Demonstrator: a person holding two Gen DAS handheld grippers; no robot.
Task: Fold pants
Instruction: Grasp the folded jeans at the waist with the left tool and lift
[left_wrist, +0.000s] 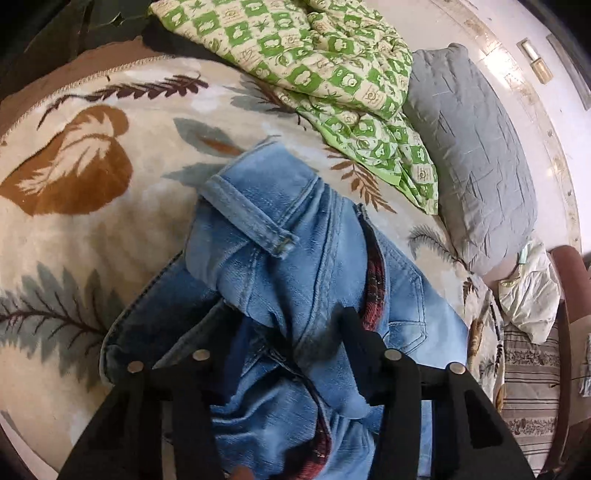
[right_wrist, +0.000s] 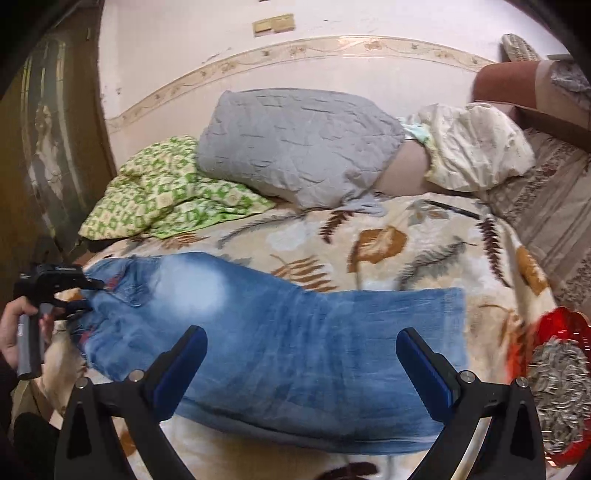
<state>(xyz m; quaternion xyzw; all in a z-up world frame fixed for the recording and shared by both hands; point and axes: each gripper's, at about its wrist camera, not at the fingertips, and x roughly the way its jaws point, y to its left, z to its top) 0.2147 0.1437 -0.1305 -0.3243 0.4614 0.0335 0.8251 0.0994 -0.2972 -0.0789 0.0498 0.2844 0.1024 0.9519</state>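
Note:
Light blue jeans (right_wrist: 280, 332) lie across a leaf-patterned blanket (right_wrist: 388, 240), waist at the left, leg ends at the right. In the left wrist view the bunched waist of the jeans (left_wrist: 280, 258), with red lining showing, fills the space between the fingers. My left gripper (left_wrist: 291, 317) is shut on the jeans' waist; it also shows at the left of the right wrist view (right_wrist: 74, 299), held by a hand. My right gripper (right_wrist: 301, 347) is open, hovering just above the middle of the jeans' legs, holding nothing.
A grey pillow (right_wrist: 295, 147) and a green checked quilt (right_wrist: 162, 192) lie at the head of the bed against the wall. A white crumpled cloth (right_wrist: 476, 147) lies at the right. A red bowl of sunflower seeds (right_wrist: 557, 387) sits at the bed's right edge.

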